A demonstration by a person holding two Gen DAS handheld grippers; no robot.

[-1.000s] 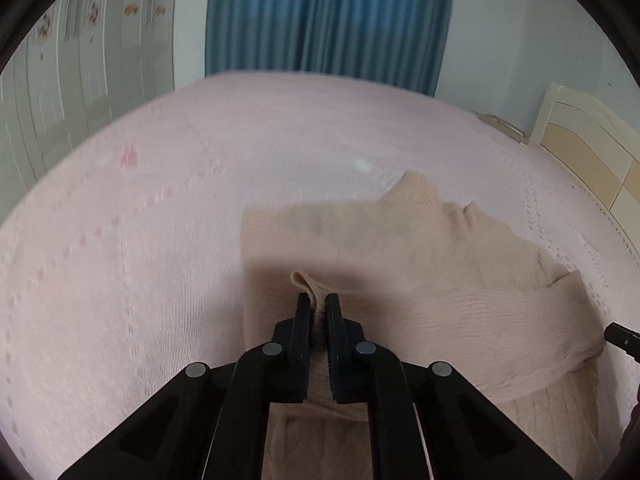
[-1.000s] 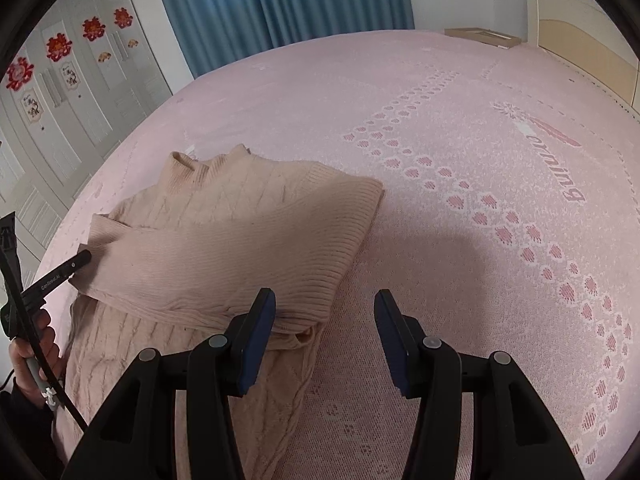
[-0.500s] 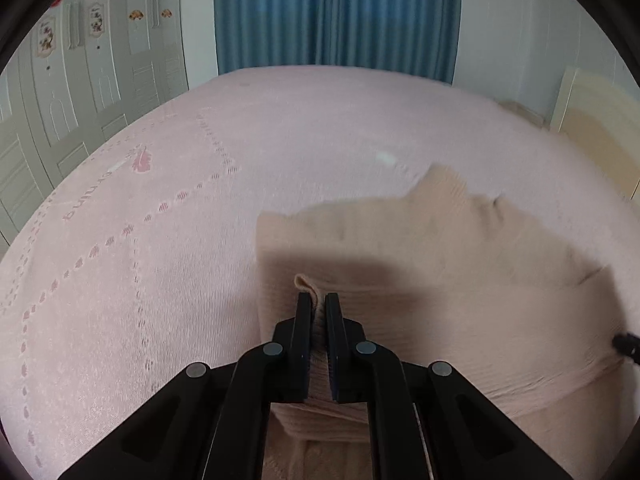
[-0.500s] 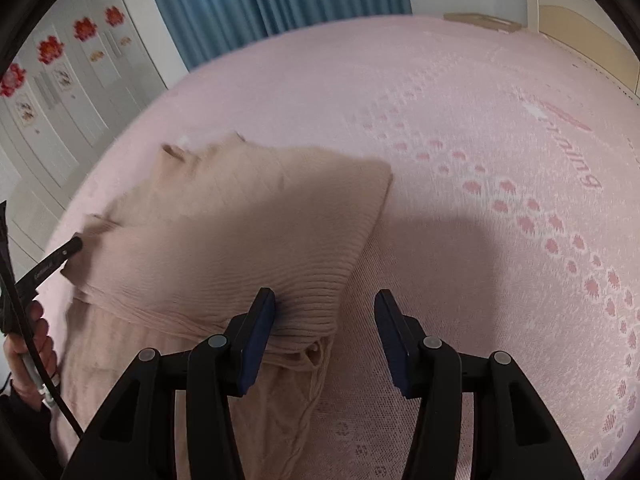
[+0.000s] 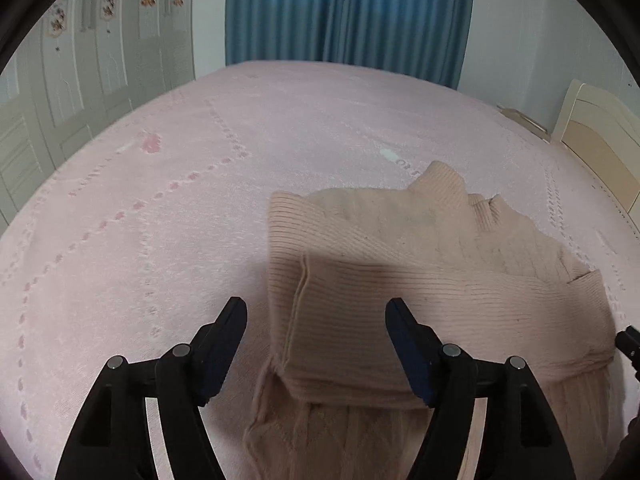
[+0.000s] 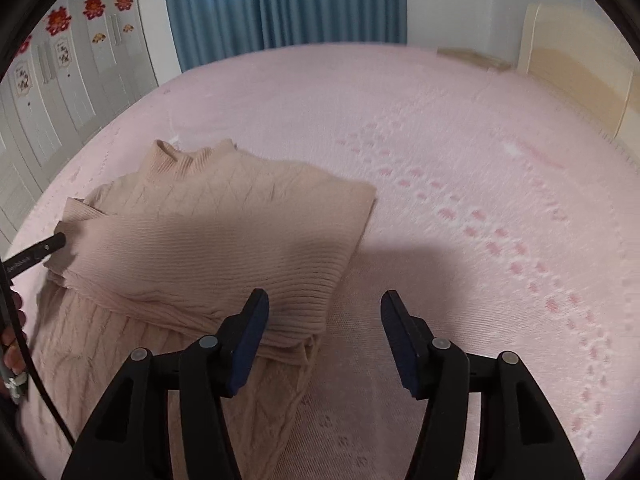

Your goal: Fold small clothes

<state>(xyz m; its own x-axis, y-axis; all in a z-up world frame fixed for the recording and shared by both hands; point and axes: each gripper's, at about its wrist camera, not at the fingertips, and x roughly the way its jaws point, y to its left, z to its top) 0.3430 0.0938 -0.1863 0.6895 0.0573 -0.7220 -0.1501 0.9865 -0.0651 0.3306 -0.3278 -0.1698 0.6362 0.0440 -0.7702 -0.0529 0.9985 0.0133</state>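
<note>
A beige knit sweater (image 5: 420, 280) lies on the pink bedspread (image 5: 160, 220), with both ribbed sleeves folded across its chest and its collar pointing away. My left gripper (image 5: 316, 312) is open and empty, its jaws either side of the sleeve cuff at the sweater's left edge. In the right wrist view the sweater (image 6: 216, 240) lies left of centre. My right gripper (image 6: 324, 308) is open and empty over the sweater's right edge, its left finger (image 6: 248, 332) above the folded sleeve.
Blue curtains (image 5: 344, 12) hang behind the bed. White wardrobe doors (image 5: 80, 80) with red decorations stand to the left. A cream headboard (image 6: 576, 80) is at the right. The left gripper's tip (image 6: 40, 252) and a hand show at the right wrist view's left edge.
My left gripper has opened and let go of the sleeve cuff, which now lies flat on the sweater. My right gripper stayed open and shifted slightly.
</note>
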